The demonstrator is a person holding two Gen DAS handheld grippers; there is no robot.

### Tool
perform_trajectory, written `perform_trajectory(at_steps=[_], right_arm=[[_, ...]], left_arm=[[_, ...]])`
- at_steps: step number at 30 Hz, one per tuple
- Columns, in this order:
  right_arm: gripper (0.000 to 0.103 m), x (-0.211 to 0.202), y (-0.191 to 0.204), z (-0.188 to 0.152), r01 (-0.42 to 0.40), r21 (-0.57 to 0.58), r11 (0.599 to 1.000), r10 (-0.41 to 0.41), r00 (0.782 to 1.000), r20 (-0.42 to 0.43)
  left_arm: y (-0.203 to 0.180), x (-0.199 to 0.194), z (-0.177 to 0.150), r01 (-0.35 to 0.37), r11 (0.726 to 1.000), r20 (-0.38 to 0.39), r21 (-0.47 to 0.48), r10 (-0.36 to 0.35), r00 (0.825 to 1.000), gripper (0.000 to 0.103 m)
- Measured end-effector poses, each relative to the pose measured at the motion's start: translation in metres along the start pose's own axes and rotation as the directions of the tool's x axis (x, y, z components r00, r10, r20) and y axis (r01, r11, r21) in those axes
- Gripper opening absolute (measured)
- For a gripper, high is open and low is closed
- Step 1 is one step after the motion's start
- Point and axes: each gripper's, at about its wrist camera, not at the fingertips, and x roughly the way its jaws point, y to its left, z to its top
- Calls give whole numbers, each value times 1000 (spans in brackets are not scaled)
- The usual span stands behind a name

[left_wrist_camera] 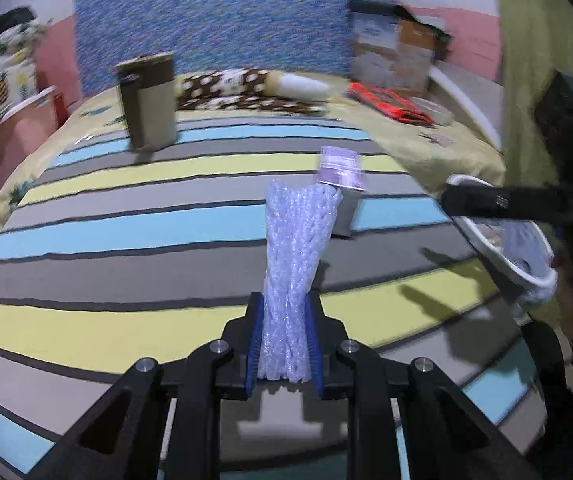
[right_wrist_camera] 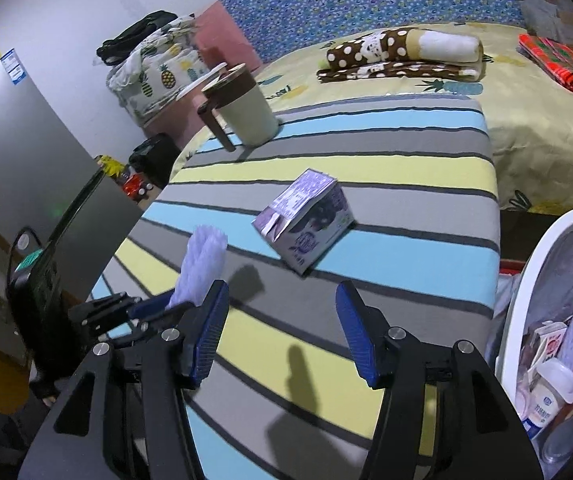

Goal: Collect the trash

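My left gripper (left_wrist_camera: 285, 312) is shut on a white foam net sleeve (left_wrist_camera: 296, 248) and holds it upright above the striped cloth (left_wrist_camera: 126, 224). The sleeve also shows in the right wrist view (right_wrist_camera: 202, 268), beside the left gripper (right_wrist_camera: 154, 308). A purple milk carton (right_wrist_camera: 306, 224) lies on its side on the cloth, ahead of my open, empty right gripper (right_wrist_camera: 282, 304); it also shows behind the sleeve in the left wrist view (left_wrist_camera: 342, 168). A white trash bin (right_wrist_camera: 526, 280) with several discarded items stands at the right; its rim shows in the left wrist view (left_wrist_camera: 526, 276).
A beige mug with a brown handle (right_wrist_camera: 246, 112) stands at the far left of the cloth. A rolled dotted blanket (right_wrist_camera: 402, 56) and a red folded item (right_wrist_camera: 558, 60) lie on the bed beyond. A grey cabinet (right_wrist_camera: 14, 136) stands at the left.
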Motion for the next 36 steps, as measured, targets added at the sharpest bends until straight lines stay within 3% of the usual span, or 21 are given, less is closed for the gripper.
perform_trajectory(at_steps=[4,7,17,21,28,36], right_arm=[[57,0,-5,2,9,12,1000,-9,1000,8],[57,0,-10,2,15,24,1000,-15,1000,10],[57,-6,-27,7,44,71,997,-47,998,37],[57,-5,-27,9,52,78,996,-56,997,44],[57,9,-10,14,53,45,998,-55,998,35],[58,26,4,24,155,-29,987,-155,988,20]], left_arm=[[6,20,15,-52,998,-26,-19,51,998,21],[1,37,28,-48,999,-42,10,48,998,21],[-25,42,34,135,987,-50,89,-131,990,21],[-31,39,34,152,984,-53,95,-148,988,21],[-14,32,30,113,993,-42,28,-112,993,21],[17,16,21,35,998,-16,-56,-36,999,22]])
